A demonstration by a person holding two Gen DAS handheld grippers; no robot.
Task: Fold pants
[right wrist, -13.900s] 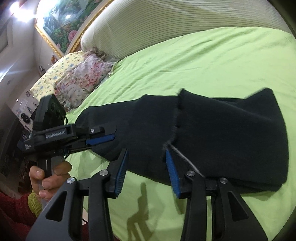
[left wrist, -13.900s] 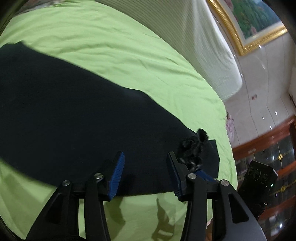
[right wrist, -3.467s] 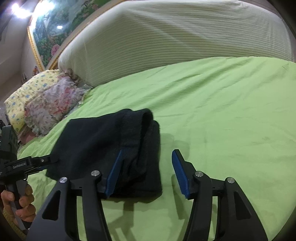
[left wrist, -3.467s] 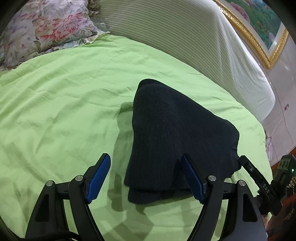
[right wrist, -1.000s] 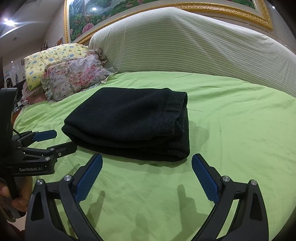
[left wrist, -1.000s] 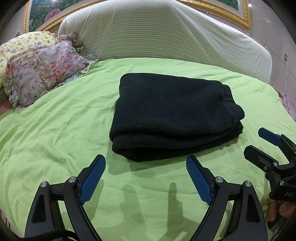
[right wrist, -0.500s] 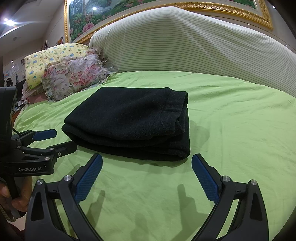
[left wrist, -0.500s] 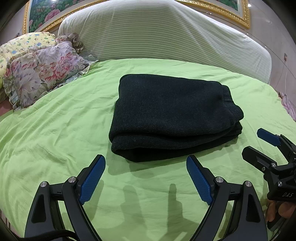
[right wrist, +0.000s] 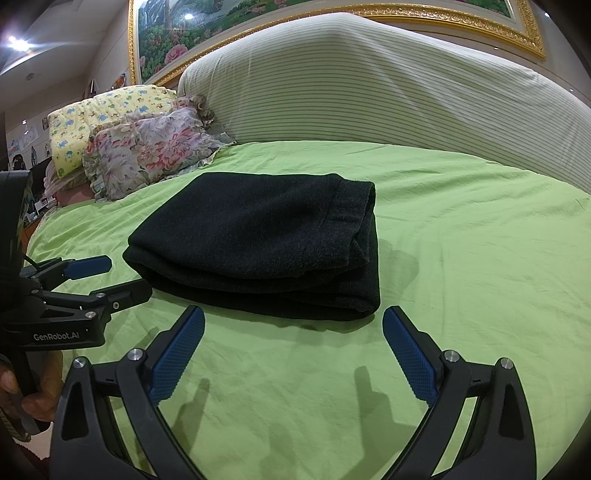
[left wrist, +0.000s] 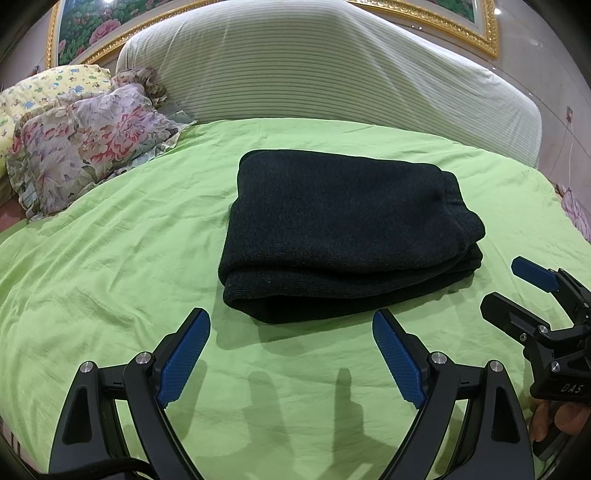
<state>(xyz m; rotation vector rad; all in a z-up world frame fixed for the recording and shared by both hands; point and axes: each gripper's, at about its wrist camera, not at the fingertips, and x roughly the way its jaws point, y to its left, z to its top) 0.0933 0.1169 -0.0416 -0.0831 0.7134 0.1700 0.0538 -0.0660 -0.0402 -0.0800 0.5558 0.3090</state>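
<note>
The black pants (left wrist: 343, 229) lie folded into a thick rectangular stack in the middle of the green bed; they also show in the right wrist view (right wrist: 266, 240). My left gripper (left wrist: 291, 325) is open and empty, just short of the stack's near edge; it also shows at the left of the right wrist view (right wrist: 118, 275). My right gripper (right wrist: 293, 325) is open and empty, close to the stack's near edge; it also shows at the right of the left wrist view (left wrist: 513, 284). Neither gripper touches the pants.
The green bedsheet (left wrist: 110, 258) spreads around the stack. A floral pillow (left wrist: 85, 147) and a yellow patterned pillow (right wrist: 107, 118) lie at the back left. A striped headboard cushion (left wrist: 332, 74) rises behind, with a gold-framed painting (right wrist: 221, 22) above it.
Over the earlier frames the pants went from spread out to a compact folded stack and both grippers let go and opened. In the last second almost nothing has moved.
</note>
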